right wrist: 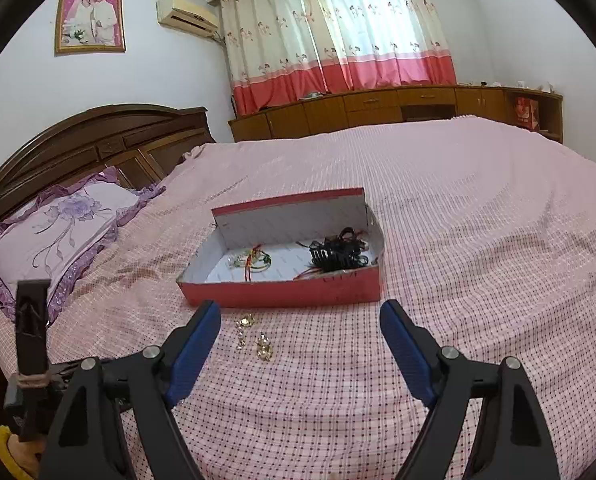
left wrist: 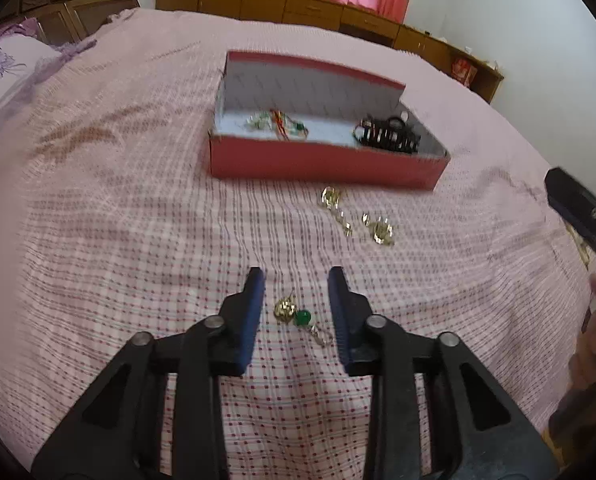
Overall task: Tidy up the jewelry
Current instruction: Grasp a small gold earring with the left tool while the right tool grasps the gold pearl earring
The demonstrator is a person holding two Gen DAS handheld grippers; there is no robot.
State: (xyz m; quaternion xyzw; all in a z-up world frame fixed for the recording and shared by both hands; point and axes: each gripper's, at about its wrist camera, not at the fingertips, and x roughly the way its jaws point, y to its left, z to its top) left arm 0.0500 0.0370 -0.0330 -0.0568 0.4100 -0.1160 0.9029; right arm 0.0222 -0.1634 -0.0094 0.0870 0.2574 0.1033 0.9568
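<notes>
A red cardboard box [left wrist: 325, 164] with its lid up stands on the bed; it also shows in the right wrist view [right wrist: 282, 292]. Inside lie a bracelet tangle [left wrist: 278, 124] at the left and black hair clips [left wrist: 389, 136] at the right. A gold earring with a green bead [left wrist: 298, 316] lies on the cover between the fingers of my open left gripper [left wrist: 296, 280]. Two gold pearl pieces [left wrist: 333, 204] [left wrist: 381, 230] lie in front of the box, also seen in the right wrist view [right wrist: 244, 326] [right wrist: 264, 348]. My right gripper [right wrist: 299, 316] is open and empty above the cover.
The pink checked bedcover [right wrist: 457, 240] spans both views. A purple pillow [right wrist: 58, 232] and a dark wooden headboard [right wrist: 98, 140] are at the left. Low wooden cabinets [right wrist: 377, 108] and curtains stand behind the bed. The other gripper's body [left wrist: 581, 216] shows at the right edge.
</notes>
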